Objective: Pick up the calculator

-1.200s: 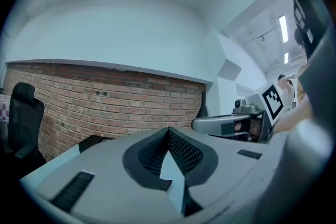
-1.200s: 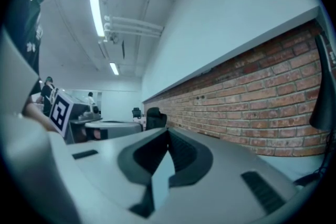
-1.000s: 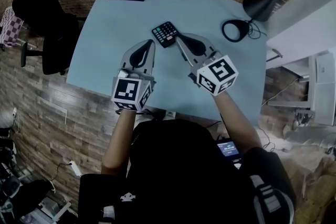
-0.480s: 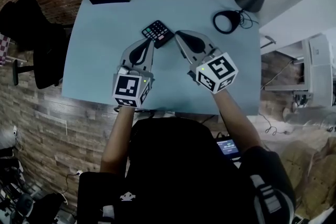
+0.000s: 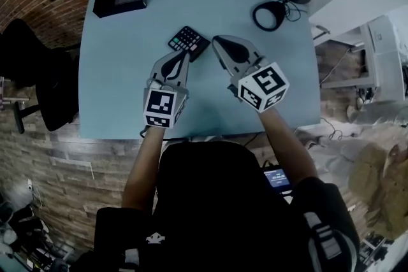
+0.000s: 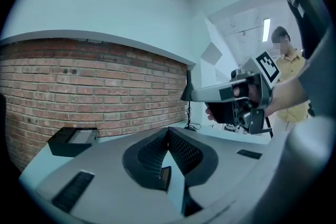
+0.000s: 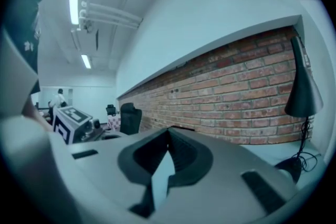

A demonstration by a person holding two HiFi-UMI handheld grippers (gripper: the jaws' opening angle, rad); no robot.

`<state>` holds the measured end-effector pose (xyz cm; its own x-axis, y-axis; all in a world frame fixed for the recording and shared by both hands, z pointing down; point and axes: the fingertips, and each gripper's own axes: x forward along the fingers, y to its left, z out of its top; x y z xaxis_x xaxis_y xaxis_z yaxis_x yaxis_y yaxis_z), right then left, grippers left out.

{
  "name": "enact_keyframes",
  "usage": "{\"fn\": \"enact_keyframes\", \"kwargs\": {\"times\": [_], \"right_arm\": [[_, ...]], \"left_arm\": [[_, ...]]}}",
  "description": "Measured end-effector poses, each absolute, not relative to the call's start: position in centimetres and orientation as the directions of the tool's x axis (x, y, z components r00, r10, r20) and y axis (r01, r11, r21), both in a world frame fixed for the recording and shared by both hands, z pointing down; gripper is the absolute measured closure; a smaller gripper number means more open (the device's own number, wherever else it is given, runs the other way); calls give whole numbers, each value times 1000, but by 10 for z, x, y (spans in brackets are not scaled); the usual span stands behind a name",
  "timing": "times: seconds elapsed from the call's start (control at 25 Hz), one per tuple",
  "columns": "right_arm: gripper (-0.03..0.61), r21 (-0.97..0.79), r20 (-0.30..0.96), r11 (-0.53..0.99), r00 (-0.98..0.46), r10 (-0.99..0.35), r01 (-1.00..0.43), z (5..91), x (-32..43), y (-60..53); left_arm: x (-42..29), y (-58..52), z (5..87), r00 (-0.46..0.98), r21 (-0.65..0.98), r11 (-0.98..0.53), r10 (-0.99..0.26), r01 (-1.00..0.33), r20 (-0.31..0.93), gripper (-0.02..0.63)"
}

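On the blue table [image 5: 121, 73], the calculator [image 5: 189, 42] lies flat, its keys too small to read. Just beside it, the left gripper [image 5: 184, 55] and right gripper [image 5: 217, 41] are both pinched shut, holding nothing.

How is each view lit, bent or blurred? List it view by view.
Head view: dim and bluish, the table has bowed edges, the calculator is in focus. Left gripper view: round dark vignette, brick wall curved. Right gripper view: same vignette, ceiling strip lights glaring, lamp a dark silhouette.
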<state>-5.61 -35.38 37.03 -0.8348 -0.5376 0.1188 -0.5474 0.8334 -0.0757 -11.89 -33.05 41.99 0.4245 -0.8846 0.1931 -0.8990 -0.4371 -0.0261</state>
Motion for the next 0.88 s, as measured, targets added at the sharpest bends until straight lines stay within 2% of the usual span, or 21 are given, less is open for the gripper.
{"fn": "enact_keyframes", "kwargs": {"times": [0.36, 0.64, 0.88], "right_arm": [[588, -91, 155, 766, -769, -620, -636, 382, -52, -364], [588, -107, 193, 708, -713, -674, -698, 397, -40, -366], [588, -120, 227, 667, -675, -702, -735, 410, -34, -366]], "left_arm": [[-104, -347, 473, 545, -39, -585, -775, -810, 319, 606], [-95, -358, 515, 575, -35, -639, -713, -769, 401, 603], [-90, -361, 552, 587, -16, -663, -672, -748, 451, 568]]}}
